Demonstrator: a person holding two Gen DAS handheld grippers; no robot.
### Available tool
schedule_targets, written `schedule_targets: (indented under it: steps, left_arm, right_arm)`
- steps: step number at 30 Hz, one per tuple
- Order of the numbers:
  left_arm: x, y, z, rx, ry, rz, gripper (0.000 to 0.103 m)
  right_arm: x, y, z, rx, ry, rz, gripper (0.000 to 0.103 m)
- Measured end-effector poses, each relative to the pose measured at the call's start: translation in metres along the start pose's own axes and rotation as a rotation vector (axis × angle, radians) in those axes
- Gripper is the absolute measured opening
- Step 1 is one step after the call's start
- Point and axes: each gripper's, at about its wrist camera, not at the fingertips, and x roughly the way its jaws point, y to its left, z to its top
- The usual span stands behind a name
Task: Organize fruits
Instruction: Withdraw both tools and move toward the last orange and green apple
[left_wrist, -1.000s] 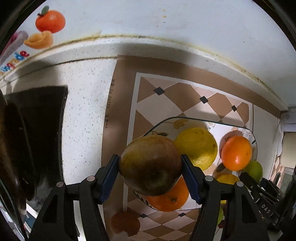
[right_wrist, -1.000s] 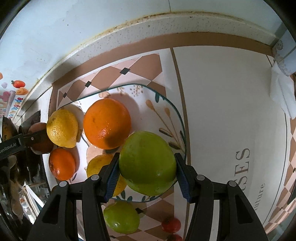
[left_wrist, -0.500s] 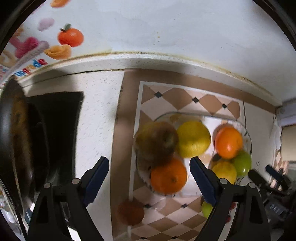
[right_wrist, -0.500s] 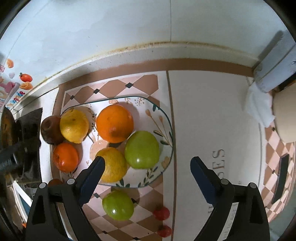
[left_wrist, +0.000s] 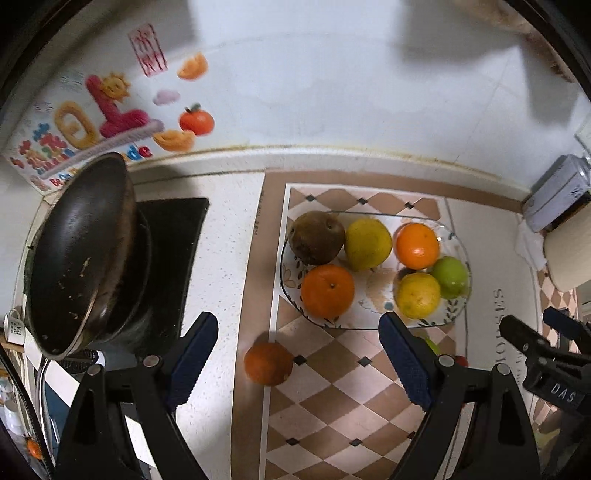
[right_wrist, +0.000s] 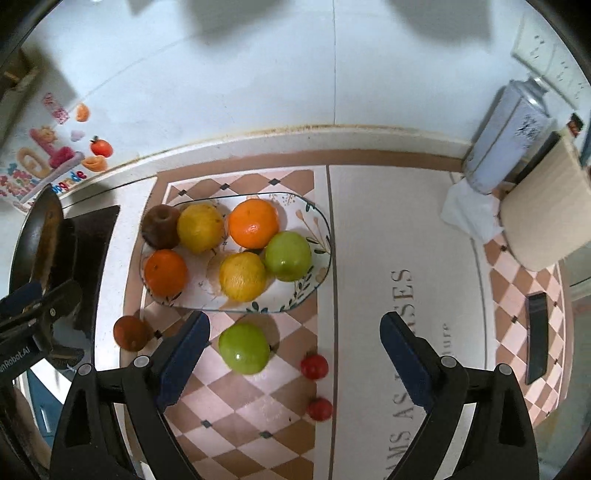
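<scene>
Six fruits are seen on the oval plate (right_wrist: 317, 218). A brown apple (right_wrist: 161, 226) lies at the plate's left end, with a yellow lemon (right_wrist: 200, 228) touching it. An orange (right_wrist: 253, 223) sits next to the lemon, and a green apple (right_wrist: 288, 255) is at the plate's right end. Another lemon (right_wrist: 242, 275) and a smaller orange (right_wrist: 165, 272) are placed along the plate's near side.

Off the plate, on the checked mat (right_wrist: 236, 435), a second green apple (right_wrist: 243, 348) is found just below the plate's near rim. A brownish fruit (right_wrist: 130, 332) lies near the plate's left corner, and two small red tomatoes (right_wrist: 314, 366) are well below the plate.

The left tongs (left_wrist: 297, 360) are spread wide with nothing between them. The right tongs (right_wrist: 294, 360) are spread wide too, and nothing is pinched. Both sets of jaws have just been opening.

A dark pan (left_wrist: 79, 254) is seen far left of the plate.
</scene>
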Motion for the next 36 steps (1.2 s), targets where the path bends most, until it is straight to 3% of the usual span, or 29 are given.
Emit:
schedule_targets:
  steps: [14, 25, 30, 32, 36]
  left_arm:
    - [-0.095, -0.007, -0.046, 0.016, -0.193, -0.041, 0.089]
    - [-0.13, -0.003, -0.07, 0.028, -0.249, -0.069, 0.089]
    - [-0.116, 0.008, -0.074, -0.009, -0.219, -0.047, 0.089]
    - [-0.103, 0.014, -0.074, -0.028, -0.185, -0.031, 0.089]
    - [-0.067, 0.029, -0.073, -0.065, -0.112, 0.025, 0.1]
  right_arm:
    - [-0.112, 0.012, -0.058, -0.042, -0.188, 0.009, 0.095]
    - [-0.156, 0.013, -0.072, -0.018, -0.25, 0.063, 0.095]
    - [-0.112, 0.014, -0.061, -0.007, -0.158, 0.094, 0.095]
    - [-0.075, 0.015, -0.055, -0.003, -0.078, 0.119, 0.095]
    - [0.004, 0.021, -0.049, 0.022, 0.06, 0.163, 0.095]
